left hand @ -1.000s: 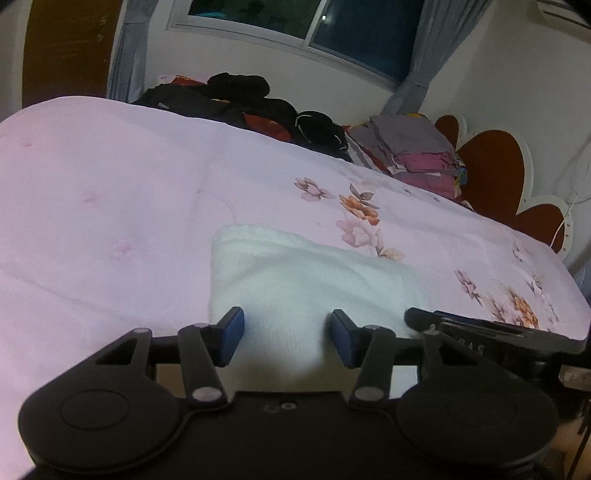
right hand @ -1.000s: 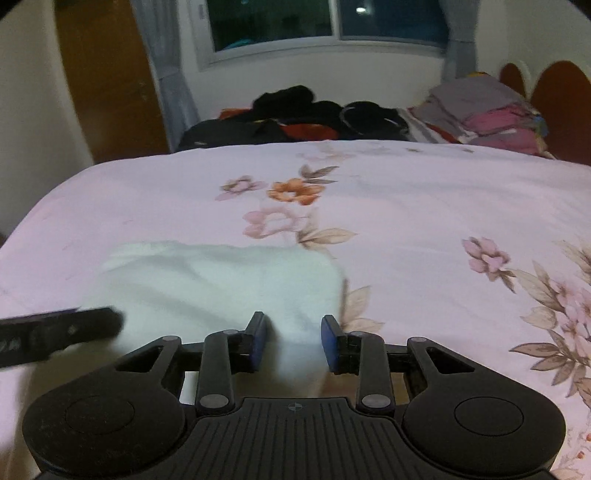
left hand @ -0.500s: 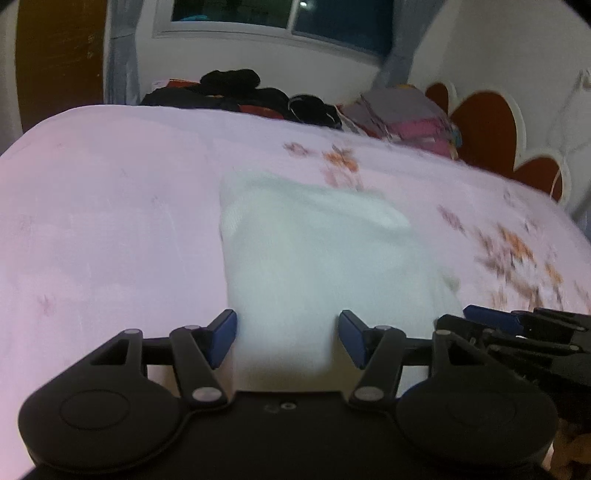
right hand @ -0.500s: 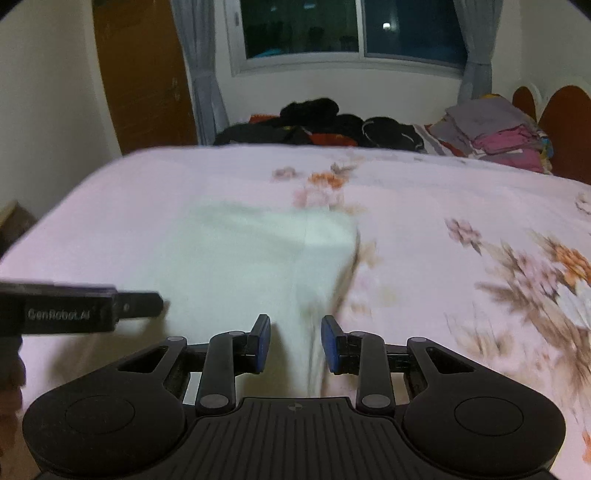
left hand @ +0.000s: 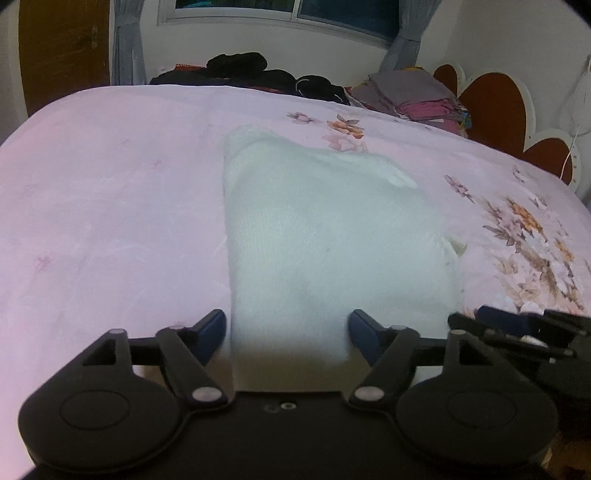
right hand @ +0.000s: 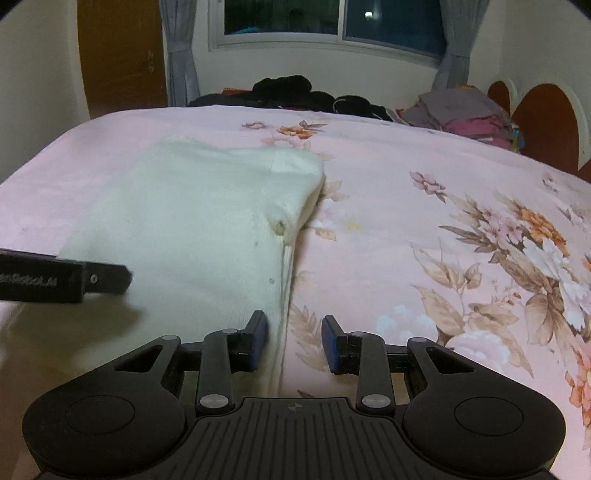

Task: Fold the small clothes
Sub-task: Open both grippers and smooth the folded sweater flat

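One white knit garment (left hand: 332,236) lies flat on the bed (left hand: 110,192), near edge closest to the cameras, far edge bunched toward the flower print. Small dark spot near its right edge in the right wrist view (right hand: 280,227).

Two grippers. Left gripper (left hand: 287,334) sits low over the garment's near edge, level, pointing along the garment toward the window; fingers (left hand: 210,332) spread wide, garment's left edge just inside the left finger, nothing gripped. Its black finger also shows at the left of the right wrist view, over the garment. Right gripper (right hand: 293,343) sits at the garment's right edge, level, pointing the same way; fingers (right hand: 257,341) parted to a medium gap, left one over the garment's ribbed edge, right one over bare bedsheet, nothing gripped. Can't tell whether either touches the fabric.

Beyond the garment, at the bed's far side: one pile of dark clothes (right hand: 295,94), one stack of folded clothes (right hand: 465,114) to its right. One red heart-shaped headboard (left hand: 506,107) right of the stack. One window (right hand: 332,22) with two grey curtains above the pile, one brown door (right hand: 118,55) to its left.
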Demonstrator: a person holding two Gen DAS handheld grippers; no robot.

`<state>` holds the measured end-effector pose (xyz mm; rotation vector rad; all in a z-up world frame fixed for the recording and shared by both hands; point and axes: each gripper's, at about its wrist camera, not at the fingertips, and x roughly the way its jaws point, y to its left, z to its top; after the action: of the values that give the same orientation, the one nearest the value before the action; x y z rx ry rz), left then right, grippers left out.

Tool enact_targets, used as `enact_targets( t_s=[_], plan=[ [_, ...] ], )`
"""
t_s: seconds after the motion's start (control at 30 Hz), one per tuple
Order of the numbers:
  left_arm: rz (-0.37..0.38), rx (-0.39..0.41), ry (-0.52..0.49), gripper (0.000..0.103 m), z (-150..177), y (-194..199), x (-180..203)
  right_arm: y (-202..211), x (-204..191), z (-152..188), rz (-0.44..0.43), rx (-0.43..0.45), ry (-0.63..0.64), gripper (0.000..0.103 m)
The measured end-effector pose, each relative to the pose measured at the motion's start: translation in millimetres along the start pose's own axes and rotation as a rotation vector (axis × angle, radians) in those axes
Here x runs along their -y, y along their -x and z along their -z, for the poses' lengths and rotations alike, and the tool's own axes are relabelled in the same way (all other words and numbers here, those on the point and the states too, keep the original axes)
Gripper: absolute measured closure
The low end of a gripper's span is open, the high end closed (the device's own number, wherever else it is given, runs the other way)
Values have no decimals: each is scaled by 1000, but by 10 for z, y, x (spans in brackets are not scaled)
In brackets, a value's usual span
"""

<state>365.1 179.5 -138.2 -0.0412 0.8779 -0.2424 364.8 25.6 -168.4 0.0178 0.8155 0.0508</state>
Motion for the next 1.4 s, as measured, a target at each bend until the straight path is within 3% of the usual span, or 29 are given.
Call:
enact_targets(
  t_s=[0.2, 0.43, 0.53, 0.6, 0.67, 0.7, 0.77, 0.87, 0.93, 0.97, 1.0, 1.07, 1.17, 1.4],
  plan=[
    [-26, -45, 23, 2, 4, 14, 14, 9, 80, -2, -28, -13, -55, 71],
    [-79, -67, 36, 0, 92, 111, 42, 136, -1, 61, -35, -10, -17, 71],
    [-82, -40, 5, 1, 176, 171, 73, 130, 17, 118, -36, -4, 6, 71],
    [-81, -18, -33, 5, 240, 156, 96, 143, 9, 87, -30, -21, 9, 71],
    [-62, -10, -4, 9, 276, 151, 51, 163, -14, 99, -25, -26, 24, 71],
    [-54, -9, 7, 20, 274, 180, 44, 180, -17, 116, -26, -25, 30, 71],
    [-27, -14, 7, 32, 214, 258, 73, 229, 16, 103, -51, -22, 22, 71],
    [-24, 48, 19, 18, 31, 390, 91, 338, 121, -44, -95, 28, -45, 71],
    [-34, 104, 24, 23, -112, 401, 71, 364, 142, -197, -87, 76, -61, 71],
    [-28, 114, 26, 32, -180, 370, 54, 351, 138, -271, -83, 92, -59, 71],
    [-22, 119, 28, 47, -253, 313, 34, 315, 125, -355, -83, 104, -58, 72],
    [-25, 116, 34, 61, -370, 161, 0, 234, 70, -480, -86, 121, -45, 72],
    [-25, 121, 54, 62, -454, -26, -45, 54, -64, -607, -99, 121, -25, 72],
    [-28, 113, -45, 59, -422, -152, 38, -389, -95, -526, -32, 70, 34, 77]
  ],
)
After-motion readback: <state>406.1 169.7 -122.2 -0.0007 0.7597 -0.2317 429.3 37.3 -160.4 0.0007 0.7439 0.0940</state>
